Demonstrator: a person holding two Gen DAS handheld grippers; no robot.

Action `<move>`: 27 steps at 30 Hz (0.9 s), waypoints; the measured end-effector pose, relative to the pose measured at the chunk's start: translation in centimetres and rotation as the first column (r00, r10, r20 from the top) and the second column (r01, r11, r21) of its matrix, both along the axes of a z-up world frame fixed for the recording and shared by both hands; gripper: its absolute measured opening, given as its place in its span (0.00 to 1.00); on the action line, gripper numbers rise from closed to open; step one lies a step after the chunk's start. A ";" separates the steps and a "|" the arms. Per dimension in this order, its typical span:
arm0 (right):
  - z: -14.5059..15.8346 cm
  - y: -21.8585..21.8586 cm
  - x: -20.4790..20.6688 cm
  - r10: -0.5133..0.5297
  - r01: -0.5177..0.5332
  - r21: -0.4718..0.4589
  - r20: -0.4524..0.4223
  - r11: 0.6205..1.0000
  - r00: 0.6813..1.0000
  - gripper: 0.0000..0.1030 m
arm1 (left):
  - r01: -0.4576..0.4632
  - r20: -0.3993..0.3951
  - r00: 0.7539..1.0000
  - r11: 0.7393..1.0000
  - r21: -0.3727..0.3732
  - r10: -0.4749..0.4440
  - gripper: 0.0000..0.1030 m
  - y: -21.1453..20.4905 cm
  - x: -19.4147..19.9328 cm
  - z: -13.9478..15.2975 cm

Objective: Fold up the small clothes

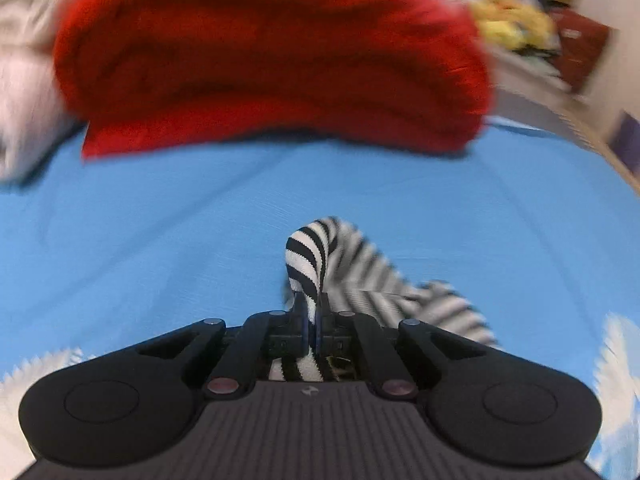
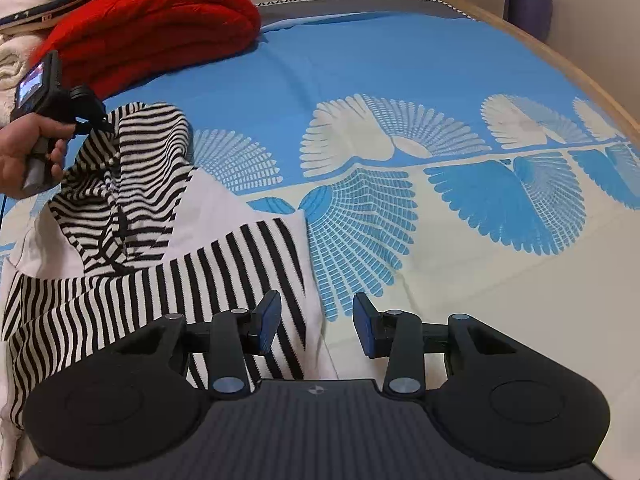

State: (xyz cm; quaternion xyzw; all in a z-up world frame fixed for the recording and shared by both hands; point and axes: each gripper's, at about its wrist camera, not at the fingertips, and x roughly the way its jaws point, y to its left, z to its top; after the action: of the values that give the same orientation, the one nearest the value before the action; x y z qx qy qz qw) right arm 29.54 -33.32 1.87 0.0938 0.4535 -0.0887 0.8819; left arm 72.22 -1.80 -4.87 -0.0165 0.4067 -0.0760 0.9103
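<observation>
Blue patterned bedspread [image 2: 400, 60], red blanket [image 2: 160, 24] at its far edge

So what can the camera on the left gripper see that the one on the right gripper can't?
Only the left camera shows the left gripper from behind, its fingers pinching the striped shirt, plus a blurry yellow heap far back.

Only the right camera shows the right gripper, open and holding nothing, the hand holding the left gripper, the rest of the shirt lying flat, and the white feather patterns on the bedsheet.

Both show the striped shirt, the red blanket and the blue bedsheet.
</observation>
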 end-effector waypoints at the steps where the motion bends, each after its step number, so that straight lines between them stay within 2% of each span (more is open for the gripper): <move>1: 0.2 -0.2 -0.1 -0.008 0.008 -0.002 0.006 1.000 1.000 0.40 | 0.048 0.030 0.998 0.999 -0.005 -0.047 0.02 -0.2 -2.0 1.4; 3: 0.7 -0.6 -0.2 -0.025 0.025 0.005 0.020 1.000 0.999 0.40 | 0.151 0.096 0.984 0.988 -0.004 -0.150 0.02 -0.6 -7.0 4.3; 4: 0.9 -0.8 -0.3 -0.035 0.035 0.012 0.026 0.999 0.999 0.40 | 0.215 0.134 0.968 0.977 -0.001 -0.213 0.02 -0.7 -10.5 5.9; 7: 1.6 -1.6 -0.9 -0.067 0.066 0.036 0.051 0.997 0.996 0.40 | 0.406 0.203 0.892 0.913 0.027 -0.403 0.02 -0.6 -22.7 9.3; 9: 2.2 -2.0 -1.4 -0.099 0.095 0.053 0.080 0.994 0.992 0.40 | 0.503 0.168 0.851 0.864 0.015 -0.498 0.03 0.2 -30.8 9.7; 11: 2.8 -2.5 -2.1 -0.137 0.128 0.085 0.114 0.988 0.984 0.40 | 0.600 0.060 0.799 0.799 -0.040 -0.598 0.05 1.4 -38.3 8.7; 12: 3.1 -2.7 -2.4 -0.157 0.144 0.106 0.127 0.984 0.979 0.40 | 0.623 0.006 0.781 0.779 -0.074 -0.624 0.07 2.0 -40.8 8.2; 13: 3.3 -3.0 -2.8 -0.177 0.160 0.125 0.140 0.979 0.974 0.40 | 0.623 -0.026 0.778 0.775 -0.109 -0.628 0.09 2.9 -43.2 7.8; 14: 3.6 -3.2 -3.2 -0.196 0.173 0.147 0.157 0.974 0.968 0.40 | 0.594 -0.025 0.798 0.794 -0.133 -0.602 0.13 3.9 -44.6 7.7; 15: 3.8 -3.2 -3.5 -0.205 0.179 0.160 0.168 0.971 0.964 0.40 | 0.534 -0.014 0.839 0.829 -0.166 -0.543 0.20 5.1 -45.3 7.8; 16: 4.0 -3.2 -3.7 -0.206 0.177 0.170 0.173 0.969 0.963 0.40 | 0.436 -0.012 0.893 0.872 -0.224 -0.450 0.24 6.5 -45.3 7.8; 17: 4.1 -3.1 -3.9 -0.201 0.168 0.183 0.178 0.969 0.963 0.40 | 0.341 -0.020 0.933 0.899 -0.275 -0.360 0.25 7.7 -44.8 7.6; 18: 4.1 -2.9 -4.0 -0.190 0.153 0.201 0.180 0.968 0.965 0.40 | 0.228 -0.035 0.967 0.921 -0.315 -0.252 0.25 8.9 -44.1 7.2; 19: 4.0 -2.7 -4.1 -0.177 0.136 0.219 0.178 0.966 0.968 0.40 | 0.135 -0.051 0.986 0.932 -0.336 -0.161 0.25 9.7 -43.2 6.7; 20: 3.8 -2.6 -4.2 -0.161 0.117 0.246 0.167 0.962 0.973 0.40 | 0.031 -0.081 0.995 0.933 -0.359 -0.065 0.26 10.2 -41.8 6.0; 21: 3.5 -2.3 -4.1 -0.149 0.103 0.274 0.155 0.956 0.977 0.40 | -0.060 -0.123 0.992 0.918 -0.393 0.013 0.26 10.9 -41.1 4.9; 22: 3.3 -2.0 -4.0 -0.136 0.089 0.298 0.141 0.951 0.981 0.40 | -0.118 -0.161 0.986 0.892 -0.437 0.052 0.26 11.3 -40.2 3.6; 23: 2.8 -1.6 -3.8 -0.115 0.070 0.325 0.121 0.943 0.986 0.40 | -0.167 -0.220 0.973 0.872 -0.459 0.071 0.26 11.4 -39.4 2.1; 24: 2.4 -1.3 -3.6 -0.094 0.054 0.345 0.101 0.937 0.990 0.40 | -0.215 -0.284 0.955 0.867 -0.450 0.089 0.26 11.3 -38.4 1.1; 27: 0.7 0.6 -2.8 -0.014 0.006 0.380 0.019 0.925 1.000 0.41 | -0.259 -0.360 0.929 0.843 -0.472 0.084 0.26 11.5 -36.5 -1.1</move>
State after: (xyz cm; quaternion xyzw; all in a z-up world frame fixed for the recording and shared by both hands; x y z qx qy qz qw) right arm 26.69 -32.73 2.62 0.2661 0.4519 -0.0027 0.8514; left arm 35.70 9.70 -5.97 -0.3067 0.5131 -0.0946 0.7961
